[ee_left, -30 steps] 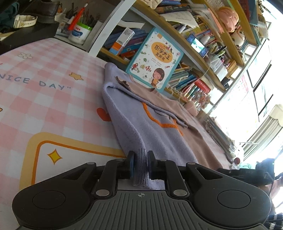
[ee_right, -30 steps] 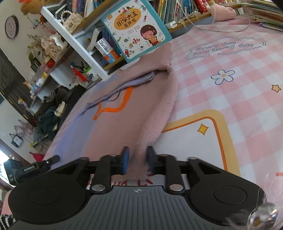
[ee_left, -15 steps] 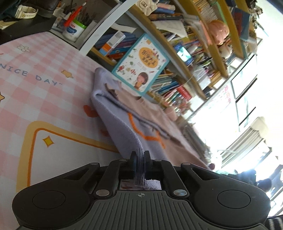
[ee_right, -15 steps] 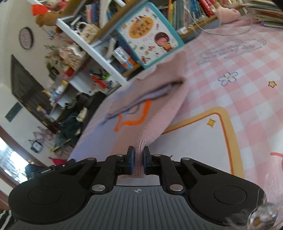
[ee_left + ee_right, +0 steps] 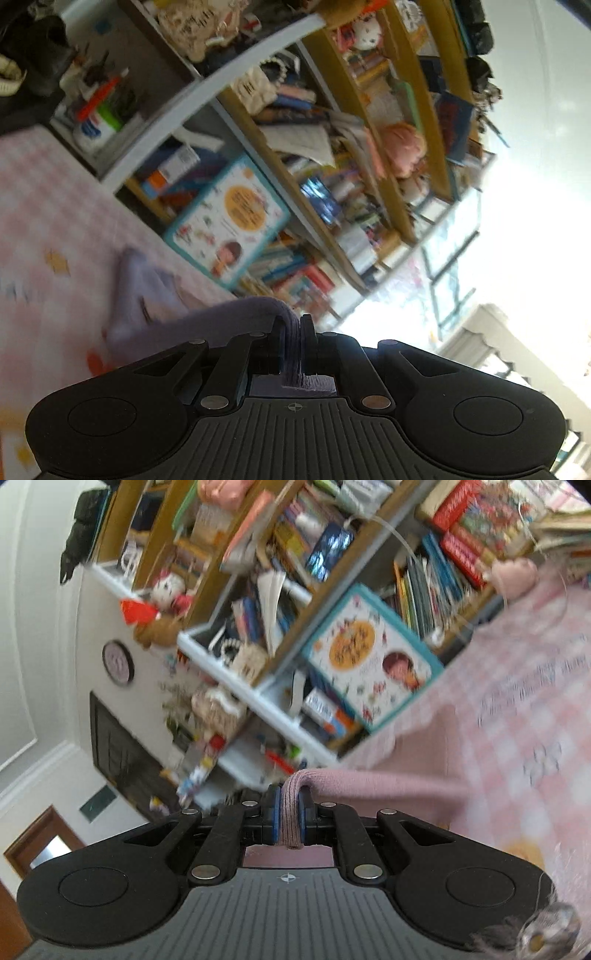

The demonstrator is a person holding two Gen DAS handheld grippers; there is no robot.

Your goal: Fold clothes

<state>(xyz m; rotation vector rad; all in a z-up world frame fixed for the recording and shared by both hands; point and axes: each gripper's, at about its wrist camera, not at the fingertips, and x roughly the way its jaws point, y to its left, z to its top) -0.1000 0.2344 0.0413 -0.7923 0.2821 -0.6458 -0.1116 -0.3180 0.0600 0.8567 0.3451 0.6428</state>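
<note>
Bkgd: crowded bookshelf [image 5: 332, 155] w/ books, toys, stationery; teal-edged children's picture book [image 5: 227, 221] propped at shelf foot, facing outward. Bright window at right of left-wrist view; wall clock [image 5: 118, 662] and dark panel at left of right-wrist view. Surface: pink-and-white checked cloth [image 5: 40, 206] w/ star and flower prints, blurred in both views.

Left gripper [image 5: 291, 334]: level, closed tight on ribbed lavender edge of sweater [image 5: 229, 314]; fabric pinched betw. both pads, short end poking back toward camera. From grip, lavender knit sloping down-left to cloth; far end resting near picture book. Orange motif partly visible low left, too blurred to read.

Right gripper [image 5: 290, 812]: level, closed tight on ribbed pink edge of same sweater; blue pads [image 5: 275, 818] flanking knit on both sides. Pink knit arching over fingertips, then running right and down onto checked cloth.

Garment: lifted at both held edges, remainder draped on cloth below shelf. Lavender half at left hand, pink half at right. Middle of garment hidden behind gripper bodies.

Fuzzy grey item w/ metal part [image 5: 543, 932] at lower right of right-wrist view; identity unclear.
</note>
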